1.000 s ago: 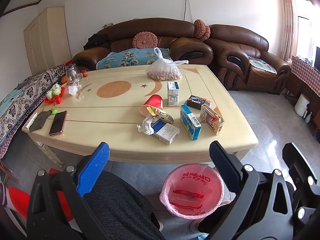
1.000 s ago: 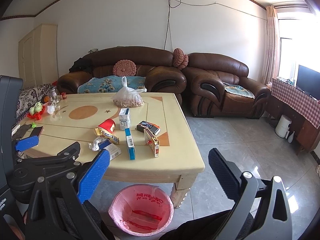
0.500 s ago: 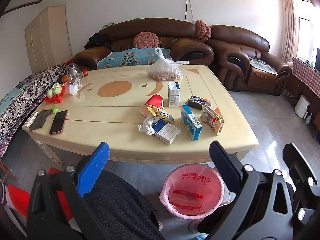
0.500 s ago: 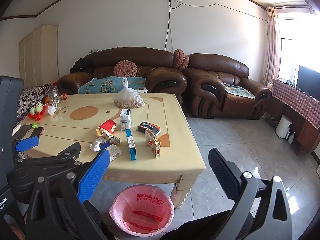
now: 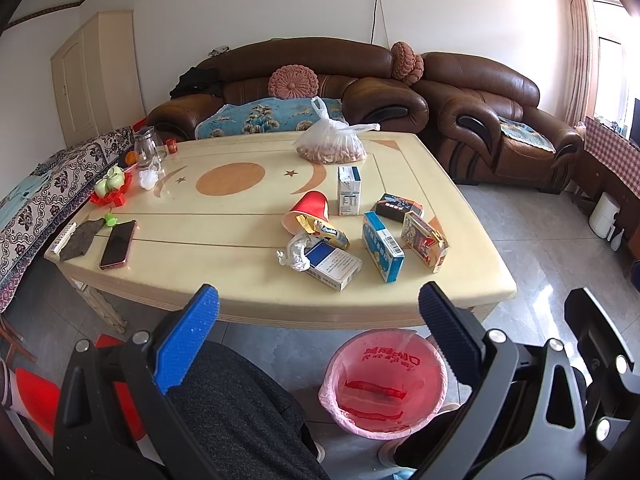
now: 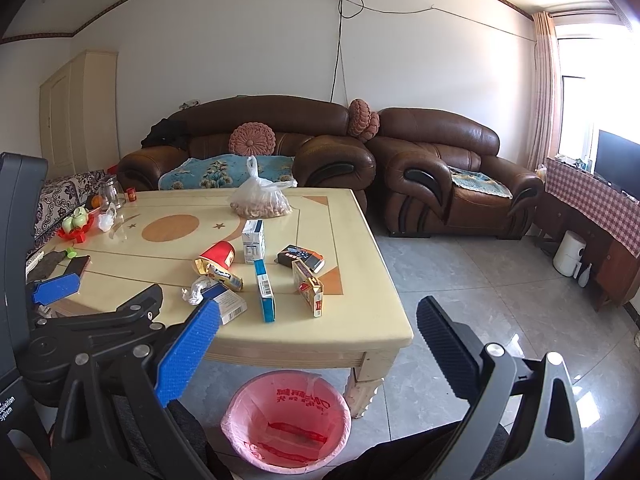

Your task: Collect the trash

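- both tongs, left gripper (image 5: 316, 308) and right gripper (image 6: 316, 332), are being held wide, empty.
- nearest white-blue box (image 5: 333, 265) is probably best being grabbed first, above the pink bin (image 5: 386, 384).

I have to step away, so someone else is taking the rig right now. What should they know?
Left claw: open, empty, held short of the table.
Right claw: open, empty, also back from the table.
Trash sits in a cluster on the table: tipped red cup, crumpled tissue, snack wrapper, several small boxes.
Pink-lined bin on the floor below the near edge shows only its liner.
Nothing collected yet; every piece is left.
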{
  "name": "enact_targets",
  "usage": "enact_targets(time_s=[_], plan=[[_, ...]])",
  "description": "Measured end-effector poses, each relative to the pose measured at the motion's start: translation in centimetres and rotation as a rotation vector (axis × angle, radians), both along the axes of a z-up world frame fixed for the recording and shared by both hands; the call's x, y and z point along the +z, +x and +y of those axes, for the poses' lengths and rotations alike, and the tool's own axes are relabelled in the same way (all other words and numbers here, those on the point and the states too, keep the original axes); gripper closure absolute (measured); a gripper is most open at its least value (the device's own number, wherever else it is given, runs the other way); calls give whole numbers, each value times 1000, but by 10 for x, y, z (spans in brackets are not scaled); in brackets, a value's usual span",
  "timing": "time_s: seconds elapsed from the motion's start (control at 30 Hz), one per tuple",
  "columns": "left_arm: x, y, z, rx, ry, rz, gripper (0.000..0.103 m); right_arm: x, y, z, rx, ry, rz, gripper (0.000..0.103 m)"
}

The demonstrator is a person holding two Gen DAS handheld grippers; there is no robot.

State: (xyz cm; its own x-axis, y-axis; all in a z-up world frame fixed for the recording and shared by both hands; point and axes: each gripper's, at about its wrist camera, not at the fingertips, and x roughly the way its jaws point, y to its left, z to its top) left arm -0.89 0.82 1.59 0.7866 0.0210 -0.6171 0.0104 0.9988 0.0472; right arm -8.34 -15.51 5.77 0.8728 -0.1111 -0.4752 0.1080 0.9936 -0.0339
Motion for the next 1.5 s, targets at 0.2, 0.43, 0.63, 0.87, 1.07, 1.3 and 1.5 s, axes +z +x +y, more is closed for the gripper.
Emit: enact_targets(time_s=[0.2, 0.43, 0.63, 0.87, 1.07, 1.3, 1.5], plan=[[0, 0, 0, 1, 0, 0, 5, 0, -1, 0, 0, 1, -1, 6], [0, 0, 1, 2, 3, 0, 5, 0, 0, 1, 3, 5, 1, 6], [-4, 5, 3, -5, -15, 24, 5, 0, 10, 5, 29, 36, 13, 6], [-16, 16, 11, -33, -51, 63, 5, -16, 22, -4, 38, 25, 17, 6], [-30, 32, 18, -30, -69, 102, 5, -31, 42, -10, 38, 14, 29, 6], [-42, 51, 28, -18, -77, 131, 5, -51, 60, -19, 34, -10, 34, 6], [-50, 66, 36, -25, -90, 150, 5, -64, 76, -24, 57, 4, 38, 6]])
